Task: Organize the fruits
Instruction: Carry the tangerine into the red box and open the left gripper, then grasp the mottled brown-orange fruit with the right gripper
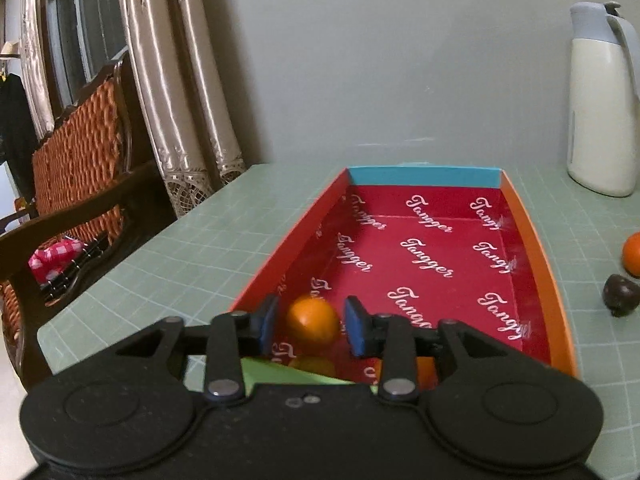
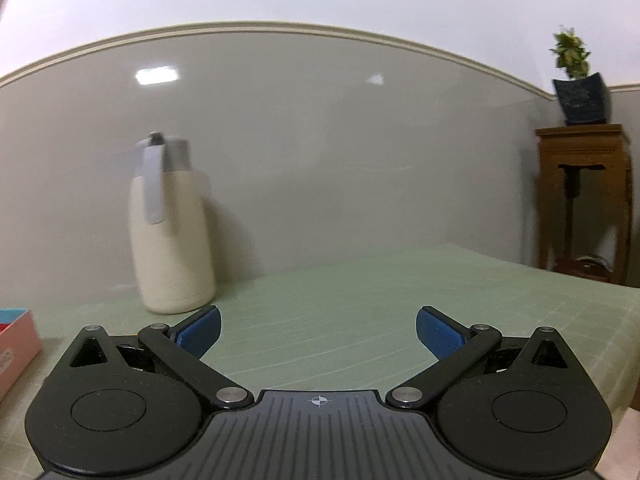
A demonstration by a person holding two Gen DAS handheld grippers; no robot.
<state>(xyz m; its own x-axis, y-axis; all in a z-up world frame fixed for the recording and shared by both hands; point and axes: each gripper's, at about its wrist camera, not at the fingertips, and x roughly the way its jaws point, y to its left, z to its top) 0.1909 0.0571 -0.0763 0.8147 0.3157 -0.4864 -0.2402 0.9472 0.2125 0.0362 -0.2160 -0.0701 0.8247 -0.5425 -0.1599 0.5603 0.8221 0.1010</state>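
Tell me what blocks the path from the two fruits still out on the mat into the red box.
Only the box's orange side wall lies between them: the orange fruit and dark fruit sit on the mat just outside it. The floor beyond that wall is bare; one orange lies near the left gripper.

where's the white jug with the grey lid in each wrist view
Left wrist view: the white jug stands at the far right edge, on the green mat beyond the red box.
Right wrist view: it stands left of centre, against the grey wall, past the right claw.
Shared landmark: the box, whose blue-and-pink corner shows at the left edge of the right wrist view.
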